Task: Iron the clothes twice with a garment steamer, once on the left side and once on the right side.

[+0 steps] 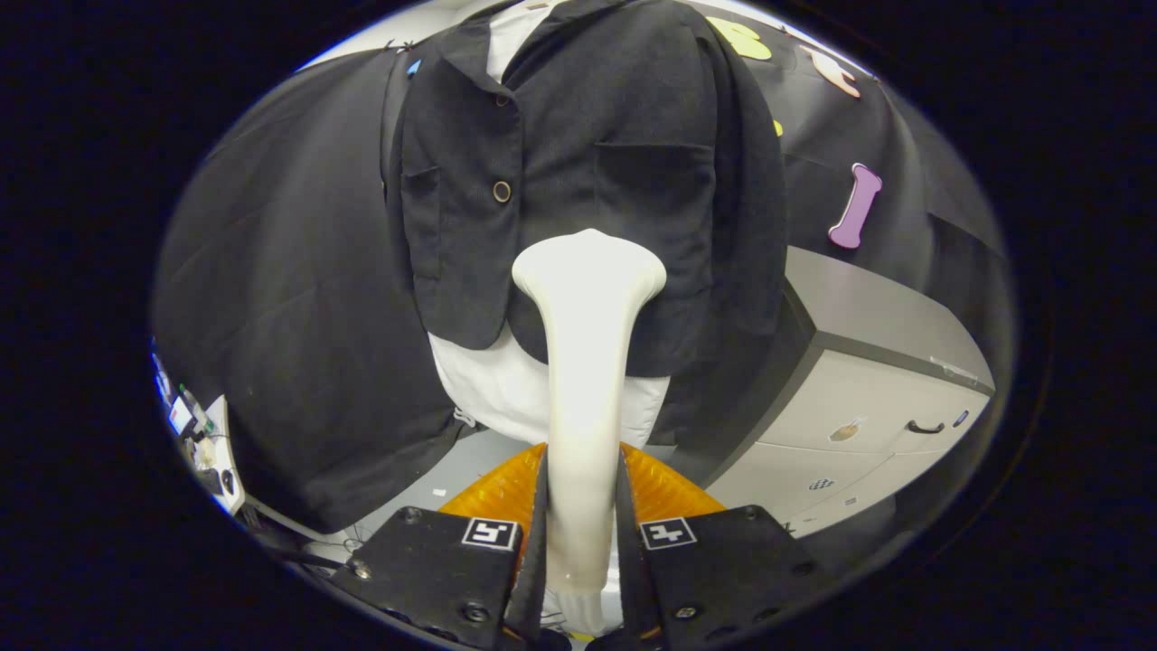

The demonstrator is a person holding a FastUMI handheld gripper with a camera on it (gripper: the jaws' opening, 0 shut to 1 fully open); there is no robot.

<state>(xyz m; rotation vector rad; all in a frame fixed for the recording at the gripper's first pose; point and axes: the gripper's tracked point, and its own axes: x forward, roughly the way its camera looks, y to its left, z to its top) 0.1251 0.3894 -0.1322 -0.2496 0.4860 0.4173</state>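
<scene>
Gripper view: gripper (pixel 583 506) clamped on the garment steamer (pixel 586 362), both jaws pressing its pale neck from either side. Steamer head flared wide, just ahead against the dark jacket (pixel 578 172), low on the front panel near the hem, close to the button line. Jacket hanging over a white shirt (pixel 506 389), grey cabinet (pixel 868 380) off to the right. Best done slowly: head flat on the cloth, straight vertical strokes, one side fully covered, then the other.
</scene>
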